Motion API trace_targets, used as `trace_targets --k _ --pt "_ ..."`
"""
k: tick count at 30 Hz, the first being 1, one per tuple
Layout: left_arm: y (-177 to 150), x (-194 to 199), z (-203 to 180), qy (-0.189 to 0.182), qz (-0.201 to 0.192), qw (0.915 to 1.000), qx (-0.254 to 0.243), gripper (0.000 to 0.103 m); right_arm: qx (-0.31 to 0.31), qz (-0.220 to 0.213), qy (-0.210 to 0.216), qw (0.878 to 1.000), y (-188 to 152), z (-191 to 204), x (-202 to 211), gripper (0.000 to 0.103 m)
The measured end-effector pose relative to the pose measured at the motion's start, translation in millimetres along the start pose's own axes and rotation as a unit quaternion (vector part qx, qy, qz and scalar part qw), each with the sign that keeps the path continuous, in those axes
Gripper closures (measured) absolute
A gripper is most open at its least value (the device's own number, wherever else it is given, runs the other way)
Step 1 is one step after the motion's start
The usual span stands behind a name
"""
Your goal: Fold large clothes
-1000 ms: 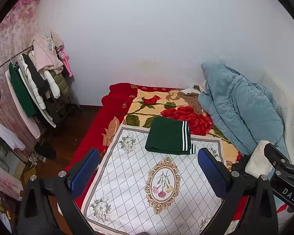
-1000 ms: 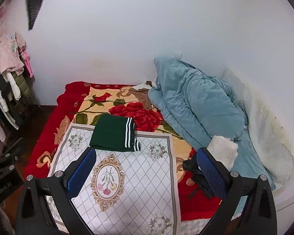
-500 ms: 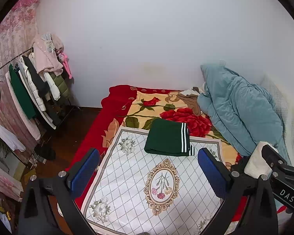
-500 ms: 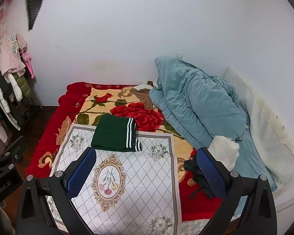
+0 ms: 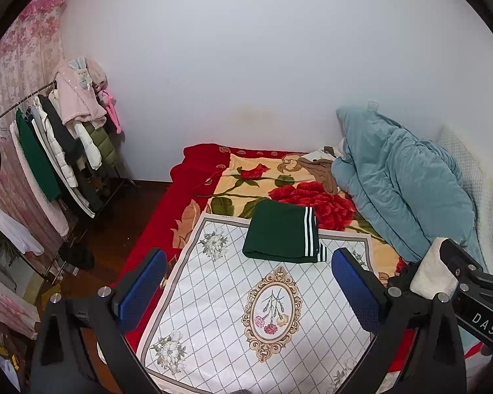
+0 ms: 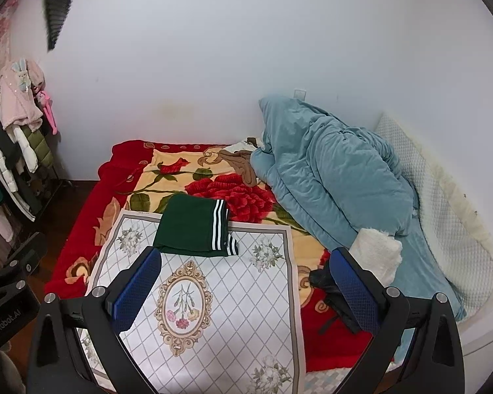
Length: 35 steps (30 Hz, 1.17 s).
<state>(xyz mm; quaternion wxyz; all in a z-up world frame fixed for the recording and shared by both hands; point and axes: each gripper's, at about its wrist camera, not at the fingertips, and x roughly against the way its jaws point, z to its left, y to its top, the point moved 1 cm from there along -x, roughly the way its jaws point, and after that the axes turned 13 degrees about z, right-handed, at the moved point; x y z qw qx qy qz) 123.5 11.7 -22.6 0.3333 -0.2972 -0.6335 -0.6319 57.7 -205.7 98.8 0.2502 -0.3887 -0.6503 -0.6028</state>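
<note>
— Bed status? Where is the garment?
— Folded green garment (image 5: 281,234) lies on the white floral mat (image 5: 233,298). My left gripper (image 5: 249,282) and right gripper (image 6: 246,279) hover wide apart, empty.
— Markings?
— "DAS", "GenRobot.AI".

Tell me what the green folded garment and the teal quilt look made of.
Green folded garment: matte knit, probably jersey, with woven-looking white stripes at one edge. Teal quilt: soft, slightly velvety padded fabric; it heaps in thick puffy folds.
</note>
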Motion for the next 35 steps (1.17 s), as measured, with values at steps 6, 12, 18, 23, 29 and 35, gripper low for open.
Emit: trace_targets --k 6,12,18,23,29,35 --pt "0 1 -2 0.000 0.002 1.0000 0.003 0.001 0.000 -0.001 0.000 1.000 -1 1 2 0.000" --pt "-2 2 -1 0.001 0.003 1.0000 0.009 0.001 0.002 -0.002 0.000 1.000 2 3 3 0.000" --pt "-3 4 1 0.001 0.003 1.0000 0.009 0.001 0.003 -0.003 -0.001 1.000 -1 3 6 0.000" --pt "-4 4 2 0.000 0.003 0.9999 0.010 0.001 0.005 -0.004 -0.001 1.000 -1 2 7 0.000" --pt "-5 4 2 0.001 0.004 0.9999 0.009 0.001 0.006 -0.005 -0.001 1.000 -2 1 7 0.000" --pt "-6 5 4 -0.001 0.003 0.9999 0.010 0.001 0.006 -0.004 -0.001 1.000 -5 1 10 0.000"
